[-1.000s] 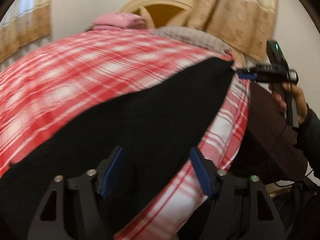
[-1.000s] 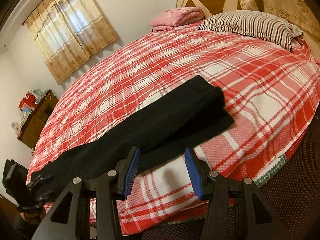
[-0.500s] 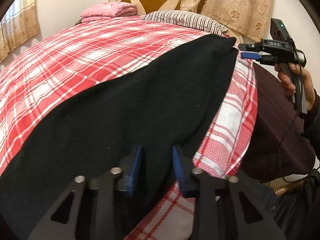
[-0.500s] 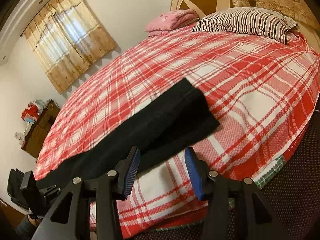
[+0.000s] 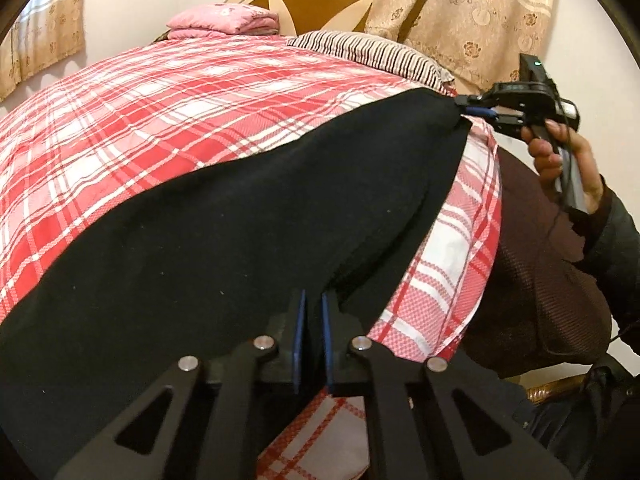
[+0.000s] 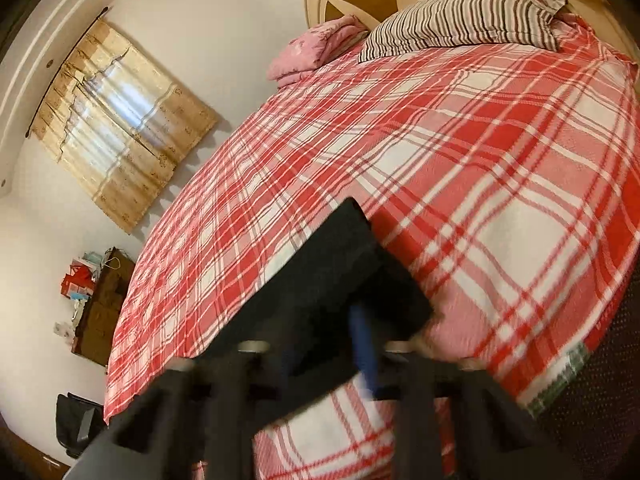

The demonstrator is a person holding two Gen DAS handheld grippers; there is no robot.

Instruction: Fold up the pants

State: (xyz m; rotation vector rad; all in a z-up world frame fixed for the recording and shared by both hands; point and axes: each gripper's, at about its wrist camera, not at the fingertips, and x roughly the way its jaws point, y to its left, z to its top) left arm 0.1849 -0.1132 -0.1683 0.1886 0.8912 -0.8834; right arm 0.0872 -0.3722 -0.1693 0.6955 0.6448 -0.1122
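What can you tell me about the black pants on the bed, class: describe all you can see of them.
The black pants are plain, matte, soft-looking cloth with a few specks of lint. They lie flat in a long band near the edge of the red plaid bedspread, apparently doubled over, one layer offset from the other. The left gripper has just closed on one end; the right gripper has just closed on the far corner. Nothing else touches them.

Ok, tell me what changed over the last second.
Both grippers' jaws have just closed on the black pants: the left gripper on the near edge, the right gripper on the far corner. The pants stay flat on the plaid bed.
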